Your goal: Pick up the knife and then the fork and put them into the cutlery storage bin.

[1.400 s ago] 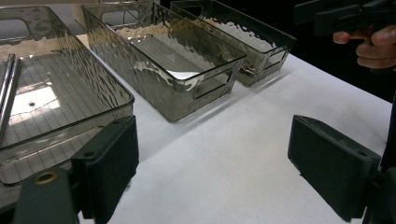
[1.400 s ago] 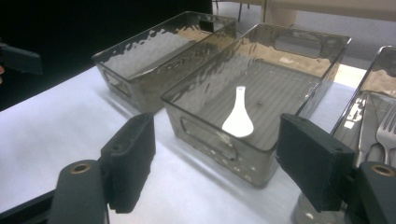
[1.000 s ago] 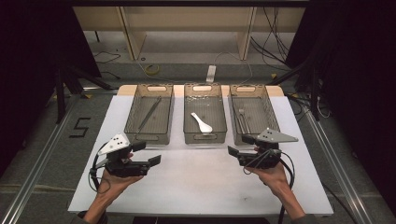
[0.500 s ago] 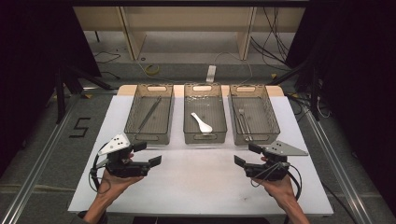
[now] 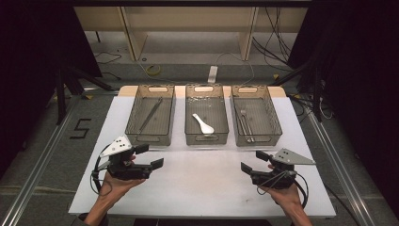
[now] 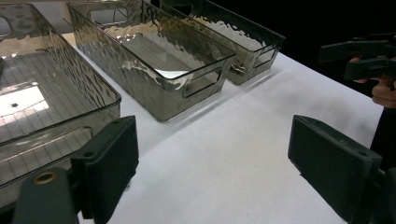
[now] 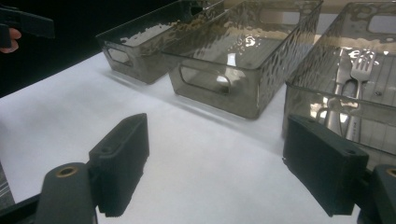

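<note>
Three smoky clear bins stand in a row at the back of the white table [image 5: 202, 183]. Inside the left bin [image 5: 150, 120] lies a long thin dark utensil [image 5: 149, 115]. A white spoon [image 5: 203, 124] rests in the middle bin [image 5: 206, 136], and metal forks [image 5: 244, 125] lie in the right bin [image 5: 256, 139]. My left gripper [image 5: 149, 156] hovers open in front of the left bin, holding nothing. Toward the front right, my right gripper [image 5: 253, 161] is open and empty too. The forks [image 7: 350, 88] lie close ahead of my right gripper [image 7: 219, 172].
Bare white table stretches between my two grippers and before my left gripper [image 6: 219, 172]. Farther off across that stretch is the right gripper [image 6: 364, 56]. Beyond the table are floor cables, a power strip [image 5: 212, 74] and wooden shelving legs. A floor mark reading 5 [image 5: 81, 128] lies left.
My right gripper has drawn back from the right bin's front toward the table's near right side. The left gripper has stayed put, and both stay open.
</note>
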Demonstrator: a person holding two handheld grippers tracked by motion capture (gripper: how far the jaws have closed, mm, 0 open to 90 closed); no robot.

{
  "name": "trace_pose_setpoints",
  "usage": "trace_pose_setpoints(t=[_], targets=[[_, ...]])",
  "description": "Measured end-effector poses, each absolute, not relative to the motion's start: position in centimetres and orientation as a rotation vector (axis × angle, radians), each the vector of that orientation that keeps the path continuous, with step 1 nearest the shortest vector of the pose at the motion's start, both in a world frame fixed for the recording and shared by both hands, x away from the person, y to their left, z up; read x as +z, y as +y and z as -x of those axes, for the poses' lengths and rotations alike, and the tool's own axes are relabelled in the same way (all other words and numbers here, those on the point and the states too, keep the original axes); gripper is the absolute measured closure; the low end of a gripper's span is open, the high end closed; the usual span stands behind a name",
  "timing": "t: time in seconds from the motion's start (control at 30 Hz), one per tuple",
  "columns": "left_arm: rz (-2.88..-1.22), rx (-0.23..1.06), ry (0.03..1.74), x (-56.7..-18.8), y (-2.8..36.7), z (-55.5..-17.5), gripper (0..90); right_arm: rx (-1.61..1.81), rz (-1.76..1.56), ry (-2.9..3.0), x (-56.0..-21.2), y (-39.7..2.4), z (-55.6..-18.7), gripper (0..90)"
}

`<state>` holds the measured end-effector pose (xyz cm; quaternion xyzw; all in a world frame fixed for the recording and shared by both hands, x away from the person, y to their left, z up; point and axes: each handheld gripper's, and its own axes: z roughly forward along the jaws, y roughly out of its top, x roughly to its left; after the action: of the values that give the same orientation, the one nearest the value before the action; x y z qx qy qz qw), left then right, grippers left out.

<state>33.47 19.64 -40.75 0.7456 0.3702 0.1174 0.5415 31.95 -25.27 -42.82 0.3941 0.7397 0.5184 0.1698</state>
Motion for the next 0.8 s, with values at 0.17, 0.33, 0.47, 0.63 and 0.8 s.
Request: trace_pose_setpoints(t=[0.17, 0.33, 0.47, 0.63, 0.8], targets=[[-1.773, 0.271, 0.872, -40.8, 19.62, -33.41, 15.8, 1.466, -1.129, 2.096, -43.13, -25.58, -31.56, 23.1], [-1.782, 0.268, 0.864, -40.82, 19.41, -33.41, 15.8, 1.458, -1.14, 2.097, -43.36, -25.69, -31.4, 22.7], [-1.783, 0.268, 0.863, -40.81, 19.35, -33.44, 15.8, 1.45, -1.142, 2.101, -43.48, -25.68, -31.51, 22.5], [-1.777, 0.27, 0.866, -40.79, 19.34, -33.43, 15.8, 1.449, -1.145, 2.096, -43.44, -25.74, -31.5, 22.3], [-1.782, 0.269, 0.863, -40.78, 19.36, -33.43, 15.8, 1.449, -1.143, 2.094, -43.4, -25.72, -31.51, 22.3]])
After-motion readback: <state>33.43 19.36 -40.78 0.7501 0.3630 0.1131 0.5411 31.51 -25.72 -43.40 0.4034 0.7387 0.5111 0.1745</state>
